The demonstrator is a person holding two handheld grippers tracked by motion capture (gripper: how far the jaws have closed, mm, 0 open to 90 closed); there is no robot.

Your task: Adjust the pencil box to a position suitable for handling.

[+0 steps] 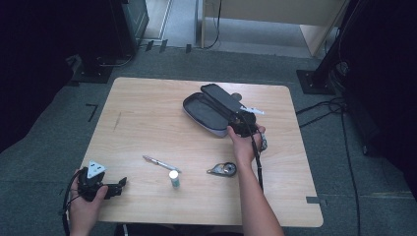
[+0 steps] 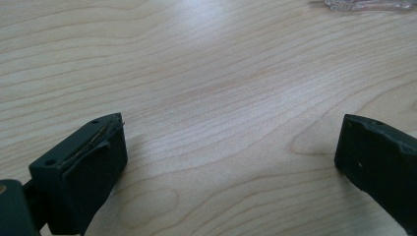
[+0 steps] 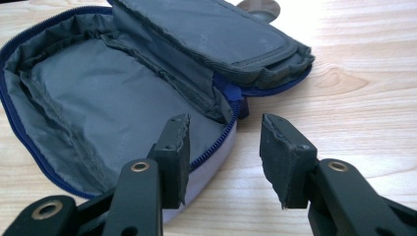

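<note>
Grey carpet surrounds a pale wooden table (image 1: 147, 113), and toward its far right lies an open pencil case (image 1: 209, 110), lid flap folded back, grey lining showing inside a blue zipper. The right tool (image 3: 223, 147) hovers at the case's near end, jaws apart with nothing pinched; one jaw sits over the zipper rim, the other over bare wood. The left tool (image 2: 228, 152) rests at the near left corner, jaws wide apart and empty. A pen (image 1: 161, 163), a small white-capped tube (image 1: 173, 178) and a correction tape dispenser (image 1: 223, 169) lie near the front, apart from the case.

The case looks light, soft and floppy, so its fabric will likely sag or slide when pushed. The stiffer zipper rim at the near end seems the best place to pinch.
</note>
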